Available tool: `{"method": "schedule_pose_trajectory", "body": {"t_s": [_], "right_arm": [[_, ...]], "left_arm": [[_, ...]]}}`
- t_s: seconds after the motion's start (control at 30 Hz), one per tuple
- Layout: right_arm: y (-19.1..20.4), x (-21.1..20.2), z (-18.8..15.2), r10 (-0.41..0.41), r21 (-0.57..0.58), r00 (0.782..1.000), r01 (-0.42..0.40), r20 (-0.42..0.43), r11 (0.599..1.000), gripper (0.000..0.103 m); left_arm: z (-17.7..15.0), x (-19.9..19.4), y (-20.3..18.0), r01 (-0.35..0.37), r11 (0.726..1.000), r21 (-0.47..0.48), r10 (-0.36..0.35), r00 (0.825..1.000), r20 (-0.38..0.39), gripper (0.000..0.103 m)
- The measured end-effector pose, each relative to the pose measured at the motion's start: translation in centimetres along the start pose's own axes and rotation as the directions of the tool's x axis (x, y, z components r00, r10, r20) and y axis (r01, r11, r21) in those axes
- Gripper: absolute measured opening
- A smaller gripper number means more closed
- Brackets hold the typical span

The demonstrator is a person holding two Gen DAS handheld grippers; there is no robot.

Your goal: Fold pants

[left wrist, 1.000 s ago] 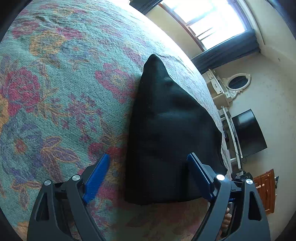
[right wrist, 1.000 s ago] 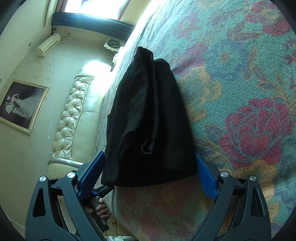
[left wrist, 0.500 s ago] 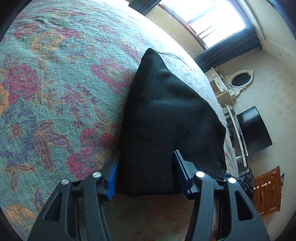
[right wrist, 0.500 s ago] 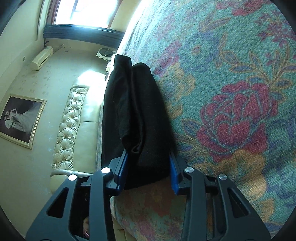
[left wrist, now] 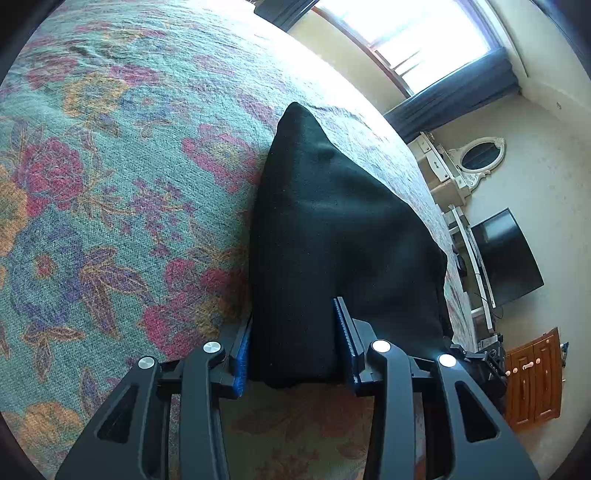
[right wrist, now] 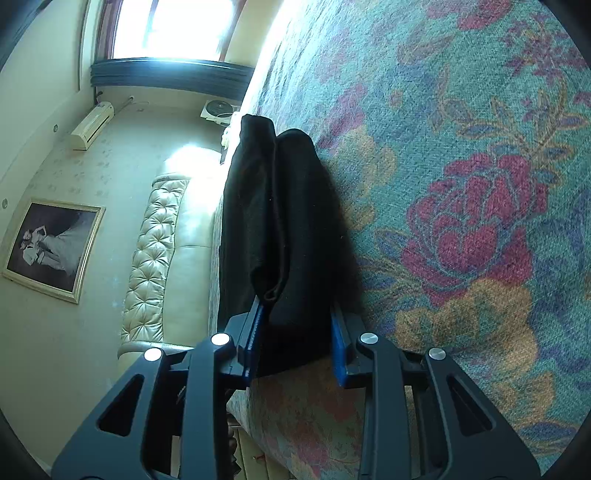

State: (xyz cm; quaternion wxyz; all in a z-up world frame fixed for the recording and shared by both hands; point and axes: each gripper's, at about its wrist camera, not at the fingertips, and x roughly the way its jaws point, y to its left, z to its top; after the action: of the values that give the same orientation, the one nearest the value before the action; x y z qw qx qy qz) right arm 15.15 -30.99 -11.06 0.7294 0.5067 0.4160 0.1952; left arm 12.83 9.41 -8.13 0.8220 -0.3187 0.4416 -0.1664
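The black pants (left wrist: 332, 229) lie folded in a thick stack on the floral bedspread (left wrist: 110, 184). My left gripper (left wrist: 295, 343) is shut on the near edge of the stack, its blue pads pressing both sides. In the right wrist view the same pants (right wrist: 280, 221) show several layers with a rolled hem. My right gripper (right wrist: 295, 339) is shut on the other near corner of the stack. Both hold the cloth near the bed's front edge.
The bedspread (right wrist: 461, 184) stretches far beyond the pants. A tufted headboard (right wrist: 155, 251) and framed picture (right wrist: 51, 247) stand on one side. A TV (left wrist: 506, 254), white dresser with mirror (left wrist: 476, 158) and wooden cabinet (left wrist: 532, 380) stand on the other. A bright window (left wrist: 406, 33) is behind.
Both grippers went from wide open around the stack's near edge to shut on it. The near edge has bunched narrower between the pads.
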Motion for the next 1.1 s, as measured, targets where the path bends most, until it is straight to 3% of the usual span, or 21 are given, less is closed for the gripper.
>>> {"method": "schedule_pose_trajectory", "body": {"t_s": [0.37, 0.53, 0.67, 0.77, 0.83, 1.1], "right_arm": [[-1.7, -0.8, 0.1, 0.009, 0.02, 1.0, -0.009, 0.003, 1.0, 0.03], [-1.1, -0.6, 0.1, -0.019, -0.006, 1.0, 0.019, -0.005, 1.0, 0.044], [-0.4, -0.4, -0.2, -0.035, -0.02, 0.999, 0.035, 0.009, 0.999, 0.05], [0.1, -0.1, -0.4, -0.064, -0.045, 0.998, 0.064, 0.002, 0.997, 0.045], [0.1, -0.2, -0.5, -0.066, -0.044, 0.998, 0.066, 0.001, 0.997, 0.034], [-0.2, -1.1, -1.0, -0.01, -0.021, 1.0, 0.01, -0.01, 1.0, 0.029]], "left_arm": [[-0.4, -0.4, 0.2, 0.018, 1.0, 0.013, -0.018, 1.0, -0.011, 0.035], [-0.5, -0.2, 0.3, 0.003, 1.0, 0.026, -0.002, 1.0, -0.007, 0.036], [-0.6, -0.1, 0.7, 0.007, 1.0, 0.01, -0.007, 1.0, -0.005, 0.039], [-0.7, -0.2, 0.9, 0.01, 1.0, 0.008, -0.01, 1.0, -0.001, 0.041], [-0.7, -0.4, 0.8, 0.016, 1.0, 0.017, -0.016, 1.0, 0.002, 0.038], [-1.2, -1.6, 0.3, 0.021, 1.0, 0.021, -0.021, 1.0, -0.003, 0.034]]}}
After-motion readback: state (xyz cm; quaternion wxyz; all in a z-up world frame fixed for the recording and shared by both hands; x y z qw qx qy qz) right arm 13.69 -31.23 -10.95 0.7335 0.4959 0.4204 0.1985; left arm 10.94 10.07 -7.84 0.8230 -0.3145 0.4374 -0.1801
